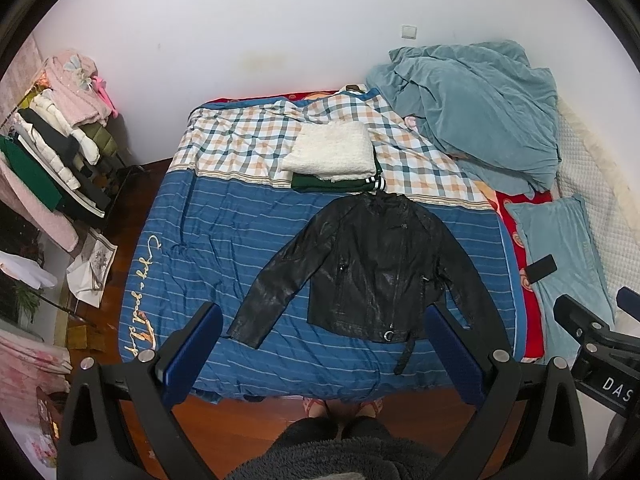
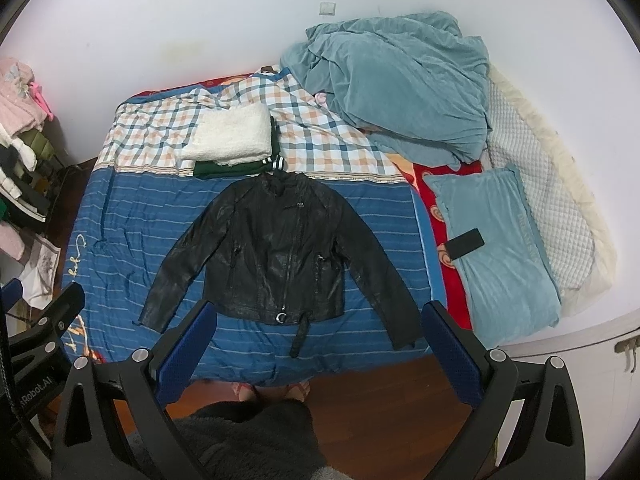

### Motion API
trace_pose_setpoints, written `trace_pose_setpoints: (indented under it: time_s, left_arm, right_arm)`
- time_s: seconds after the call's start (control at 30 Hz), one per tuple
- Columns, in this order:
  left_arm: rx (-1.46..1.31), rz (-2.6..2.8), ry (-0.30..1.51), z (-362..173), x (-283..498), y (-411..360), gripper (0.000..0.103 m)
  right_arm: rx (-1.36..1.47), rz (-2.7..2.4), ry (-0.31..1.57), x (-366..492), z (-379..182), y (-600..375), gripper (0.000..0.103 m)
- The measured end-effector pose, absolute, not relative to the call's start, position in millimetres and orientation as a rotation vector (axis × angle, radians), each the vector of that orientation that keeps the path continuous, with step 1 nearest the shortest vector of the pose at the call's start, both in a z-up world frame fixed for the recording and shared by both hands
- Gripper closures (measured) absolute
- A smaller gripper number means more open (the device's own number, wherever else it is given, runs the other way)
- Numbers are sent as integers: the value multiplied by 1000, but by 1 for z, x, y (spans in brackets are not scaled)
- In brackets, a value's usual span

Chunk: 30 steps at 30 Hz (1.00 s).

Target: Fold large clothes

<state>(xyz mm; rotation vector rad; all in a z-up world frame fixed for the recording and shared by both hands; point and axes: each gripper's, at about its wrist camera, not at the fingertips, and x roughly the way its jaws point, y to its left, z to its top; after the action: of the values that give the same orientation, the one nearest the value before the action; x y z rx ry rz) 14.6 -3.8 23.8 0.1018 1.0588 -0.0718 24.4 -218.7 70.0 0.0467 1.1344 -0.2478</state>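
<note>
A black leather jacket (image 1: 372, 264) lies flat, front up, sleeves spread, on the blue striped bedspread (image 1: 224, 232); it also shows in the right wrist view (image 2: 276, 252). Its belt strap hangs over the near bed edge. My left gripper (image 1: 324, 344) is open and empty, held above the near edge of the bed, short of the jacket's hem. My right gripper (image 2: 318, 340) is open and empty, also above the near edge. Behind the collar sits a folded white fleece (image 1: 332, 152) on a folded green garment (image 1: 336, 184).
A crumpled teal blanket (image 1: 476, 120) lies at the far right of the bed. A teal pillow (image 2: 500, 248) with a black phone (image 2: 464, 243) on it lies at the right. A clothes rack (image 1: 52, 160) stands left. Wooden floor (image 2: 380, 408) and the person's feet are below.
</note>
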Motion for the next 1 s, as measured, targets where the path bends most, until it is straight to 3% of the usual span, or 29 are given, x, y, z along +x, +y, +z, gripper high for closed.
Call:
trace_pose_setpoints:
  time_s: [0.23, 0.43, 0.5, 0.57, 0.8, 1.0]
  left_arm:
    - [152, -14, 948, -9, 42, 8, 0]
    - [205, 17, 965, -82, 87, 16, 0]
    - [235, 23, 991, -115, 99, 14, 0]
    - [258, 36, 1033, -148, 112, 8, 0]
    - [320, 90, 1157, -261, 148, -32, 0]
    - [396, 147, 1254, -350, 181, -70, 0]
  right_arm:
    - [173, -229, 1107, 29, 39, -222, 0]
    - [452, -347, 1108, 40, -50, -271, 2]
    - [590, -427, 1096, 36, -101, -299, 26]
    - [704, -505, 1111, 31, -148, -325, 38]
    - [1173, -622, 1102, -18, -345, -412, 38]
    - [1511, -690, 941, -39, -495, -471, 38]
